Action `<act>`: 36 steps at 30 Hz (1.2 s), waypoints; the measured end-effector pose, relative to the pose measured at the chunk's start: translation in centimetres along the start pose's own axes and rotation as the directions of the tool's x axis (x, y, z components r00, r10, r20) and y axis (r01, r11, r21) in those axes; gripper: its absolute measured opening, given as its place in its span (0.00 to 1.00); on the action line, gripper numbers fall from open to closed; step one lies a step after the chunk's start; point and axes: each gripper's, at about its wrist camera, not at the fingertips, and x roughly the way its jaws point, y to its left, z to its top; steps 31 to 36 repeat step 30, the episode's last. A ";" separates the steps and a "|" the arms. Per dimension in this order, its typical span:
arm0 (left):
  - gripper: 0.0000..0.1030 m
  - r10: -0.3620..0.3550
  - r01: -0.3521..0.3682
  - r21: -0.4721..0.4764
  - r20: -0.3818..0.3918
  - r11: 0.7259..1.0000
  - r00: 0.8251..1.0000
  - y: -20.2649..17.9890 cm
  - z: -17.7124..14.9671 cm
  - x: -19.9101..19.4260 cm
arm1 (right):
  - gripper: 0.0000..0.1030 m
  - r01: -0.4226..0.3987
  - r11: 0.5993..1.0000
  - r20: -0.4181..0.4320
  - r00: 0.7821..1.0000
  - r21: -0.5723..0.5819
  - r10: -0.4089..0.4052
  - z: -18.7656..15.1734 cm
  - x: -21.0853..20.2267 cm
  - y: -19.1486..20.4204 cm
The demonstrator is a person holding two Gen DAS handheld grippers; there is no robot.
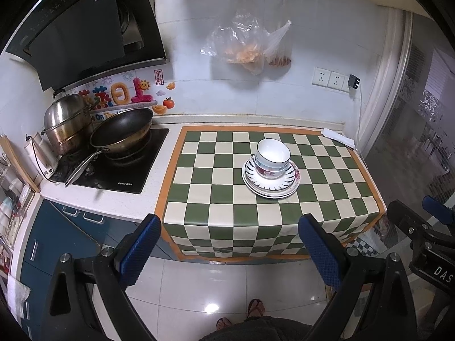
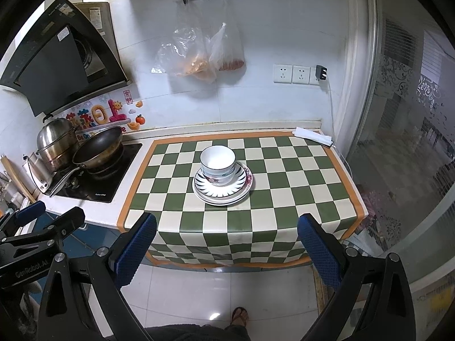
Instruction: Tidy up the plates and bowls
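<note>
A stack of plates (image 1: 270, 186) (image 2: 222, 190) sits on the green-and-cream checked cloth (image 1: 216, 193) (image 2: 284, 187), with stacked white bowls (image 1: 272, 156) (image 2: 217, 164) nested on top. The top plate has a dark striped rim; a floral plate edge shows beneath. My left gripper (image 1: 230, 236) is open and empty, held back over the floor in front of the counter. My right gripper (image 2: 227, 236) is open and empty too, also back from the counter edge. Each gripper shows at the other view's side (image 1: 421, 227) (image 2: 42, 221).
A hob (image 1: 113, 167) at the left carries a wok (image 1: 122, 130) with its handle pointing forward and a steel pot (image 1: 66, 119). Plastic bags (image 1: 244, 45) hang on the wall. A white folded cloth (image 1: 338, 137) lies at the back right corner. A glass door (image 2: 403, 142) stands right.
</note>
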 end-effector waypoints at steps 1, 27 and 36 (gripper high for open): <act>0.96 0.000 0.000 0.000 0.000 1.000 1.000 0.0 0.0 0.1 | 0.98 0.001 1.000 -0.001 1.000 0.000 -0.001 0.0 0.1 -0.1; 0.96 0.007 -0.007 -0.014 -0.003 1.000 1.000 -0.1 0.1 0.7 | 0.98 0.001 1.000 -0.009 1.000 -0.008 -0.001 0.3 0.8 -0.8; 0.96 0.009 -0.009 -0.015 0.000 1.000 1.000 -0.1 0.1 0.8 | 0.98 0.000 1.000 -0.009 1.000 -0.006 0.000 0.4 1.1 -1.0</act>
